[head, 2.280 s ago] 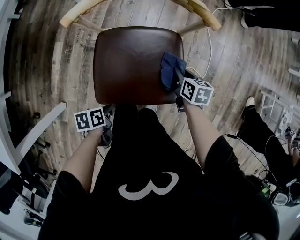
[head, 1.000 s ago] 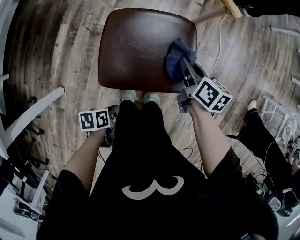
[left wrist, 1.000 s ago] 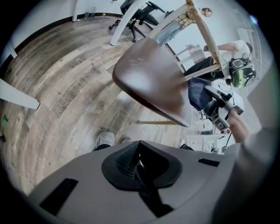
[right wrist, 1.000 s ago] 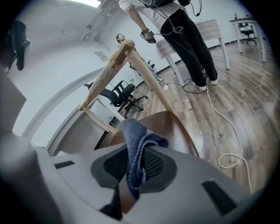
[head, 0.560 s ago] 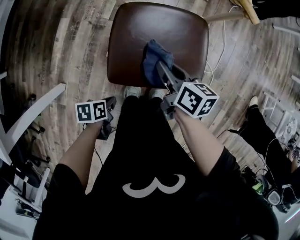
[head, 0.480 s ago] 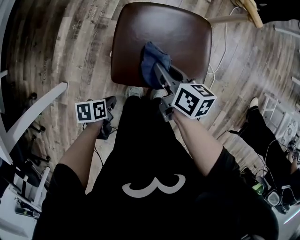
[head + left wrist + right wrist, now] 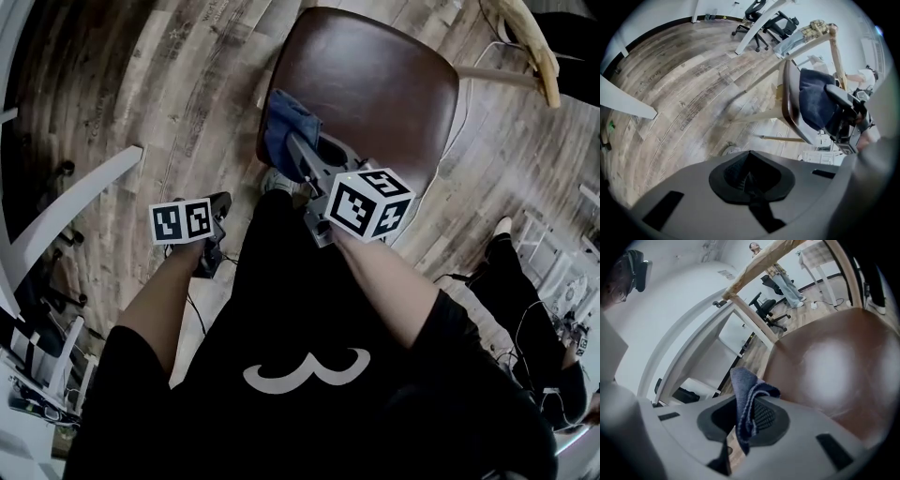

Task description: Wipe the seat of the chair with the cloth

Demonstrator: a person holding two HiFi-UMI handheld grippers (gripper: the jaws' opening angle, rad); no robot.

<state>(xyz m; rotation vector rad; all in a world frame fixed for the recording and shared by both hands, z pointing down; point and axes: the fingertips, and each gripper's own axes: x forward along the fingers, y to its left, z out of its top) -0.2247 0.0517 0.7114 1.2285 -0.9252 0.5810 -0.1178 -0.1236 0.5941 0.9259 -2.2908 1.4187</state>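
**Cloth at the seat's near corner, clamped in your right gripper**

Head view: your right gripper [image 7: 292,148] holds the cloth [image 7: 279,122] on the seat [image 7: 375,84] at the corner nearest you, with part of the cloth over the rim. Your left gripper [image 7: 214,251] hangs by your leg, well apart from the chair. Left gripper view: its jaws are closed on nothing, and the seat shows edge-on with the cloth against it. Right gripper view: the jaws clamp a fold of cloth, with floor to their left and brown seat to their right. From this I judge that pushing further outward would take the cloth off the rim and wipe nothing. That thin fold could also slip from the clamp if it drags.
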